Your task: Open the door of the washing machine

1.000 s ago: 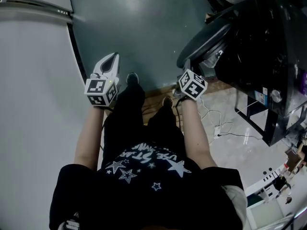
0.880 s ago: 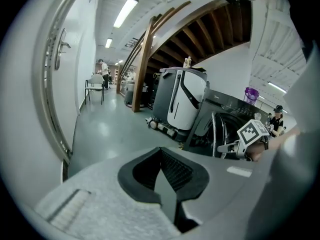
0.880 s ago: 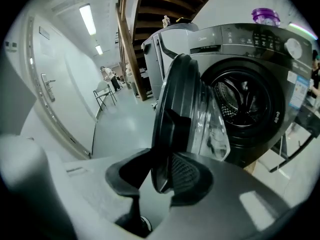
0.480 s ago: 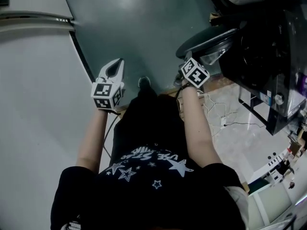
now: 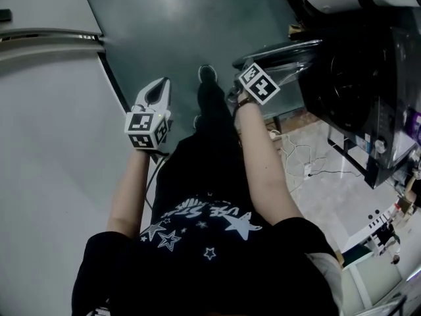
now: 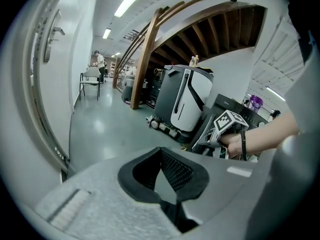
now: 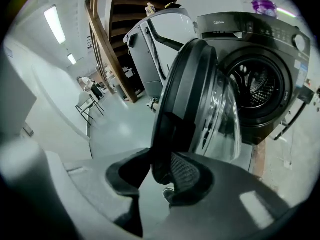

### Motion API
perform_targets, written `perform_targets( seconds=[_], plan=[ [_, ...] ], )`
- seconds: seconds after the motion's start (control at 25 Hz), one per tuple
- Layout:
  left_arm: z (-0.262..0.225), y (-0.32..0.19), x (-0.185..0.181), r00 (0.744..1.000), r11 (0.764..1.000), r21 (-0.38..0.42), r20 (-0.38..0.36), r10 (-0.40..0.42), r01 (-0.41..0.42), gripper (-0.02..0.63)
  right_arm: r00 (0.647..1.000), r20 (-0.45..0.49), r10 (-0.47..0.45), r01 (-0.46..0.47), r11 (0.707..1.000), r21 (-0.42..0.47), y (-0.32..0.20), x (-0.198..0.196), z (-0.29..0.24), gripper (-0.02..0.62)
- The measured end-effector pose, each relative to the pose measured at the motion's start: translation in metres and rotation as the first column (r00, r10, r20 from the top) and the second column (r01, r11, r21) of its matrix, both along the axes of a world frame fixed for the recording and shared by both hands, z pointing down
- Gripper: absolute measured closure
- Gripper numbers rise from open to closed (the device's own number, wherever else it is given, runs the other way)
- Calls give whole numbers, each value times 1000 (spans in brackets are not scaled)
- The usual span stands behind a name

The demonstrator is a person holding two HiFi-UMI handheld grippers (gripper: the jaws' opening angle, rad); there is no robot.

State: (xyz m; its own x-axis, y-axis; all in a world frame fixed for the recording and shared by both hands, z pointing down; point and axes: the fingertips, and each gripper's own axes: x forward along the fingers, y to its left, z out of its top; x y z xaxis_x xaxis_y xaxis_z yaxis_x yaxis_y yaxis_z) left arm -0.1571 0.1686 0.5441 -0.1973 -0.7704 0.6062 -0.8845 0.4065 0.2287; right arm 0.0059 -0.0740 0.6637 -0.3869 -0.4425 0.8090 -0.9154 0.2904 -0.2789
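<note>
Item: door (image 7: 192, 94), standing partway open off the washing machine (image 7: 260, 39) front.
Right gripper (image 7: 161, 173): jaws clamped on the door's rim.
Left gripper (image 6: 162, 170): jaws apart, empty, well clear of the machine.
Handling: I'd follow the hinge arc with a firm grip and no twisting.

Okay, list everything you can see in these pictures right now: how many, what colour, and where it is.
washing machine: one, black, on the right, drum exposed
door: one, black rim with clear glass, swung open off the washing machine
purple item: one, on top of the washing machine
white-and-black appliance: one, beyond the washing machine
wooden stair beam: one, brown, behind the appliance
chair: one, dark legs, far down the hall
floor cable: one, white, on the floor beside the washing machine
left claw: one, grey, open, nothing in it
right claw: one, grey, closed on the door's rim
</note>
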Motion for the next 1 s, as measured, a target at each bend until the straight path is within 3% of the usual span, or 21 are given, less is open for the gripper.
perform_targets(
  seconds=[0.56, 1.0],
  plan=[
    [-12, -45, -109, 995, 995, -24, -23, -94, 94, 595, 985, 58, 164, -160, 985, -66, -59, -122, -10, 471],
    [-13, -107, -175, 995, 994, -56, -42, -91, 89, 595, 959, 26, 281, -276, 954, -118, -114, -183, -9, 471]
  ],
)
